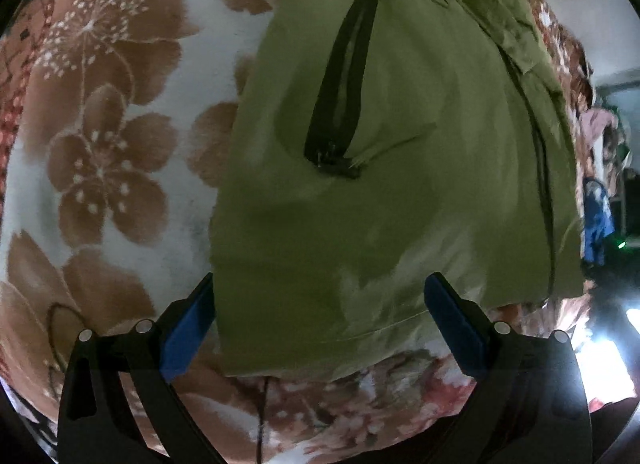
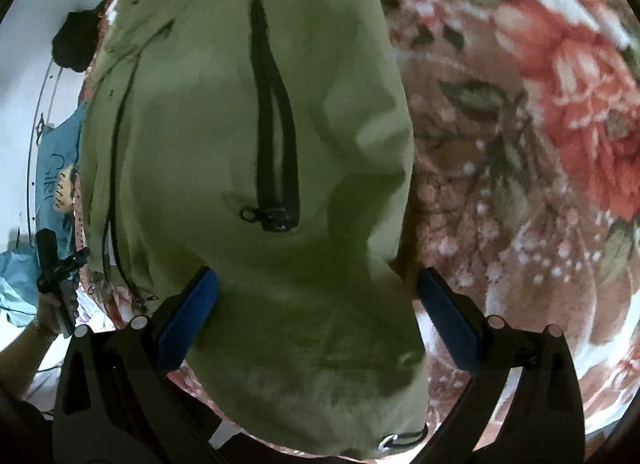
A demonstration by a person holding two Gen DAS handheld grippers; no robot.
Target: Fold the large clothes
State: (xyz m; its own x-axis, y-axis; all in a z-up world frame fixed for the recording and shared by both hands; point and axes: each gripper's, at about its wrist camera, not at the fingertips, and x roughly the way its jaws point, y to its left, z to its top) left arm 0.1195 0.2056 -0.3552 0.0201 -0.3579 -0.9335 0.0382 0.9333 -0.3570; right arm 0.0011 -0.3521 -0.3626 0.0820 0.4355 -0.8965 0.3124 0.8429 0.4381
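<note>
Left wrist: left tongs (image 1: 320, 292) wide over green jacket (image 1: 400, 183) | right tongs (image 2: 318, 284) wide, floral blanket (image 2: 520, 143) beneath

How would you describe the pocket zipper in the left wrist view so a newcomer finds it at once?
Start at the flowered blanket, then move to the olive green jacket lying on it. The pocket zipper is the short, slanted black slit in mid panel, gaping open. Unlike the long thin front zipper near the jacket's right edge, it is wide and ends in a metal pull.
</note>
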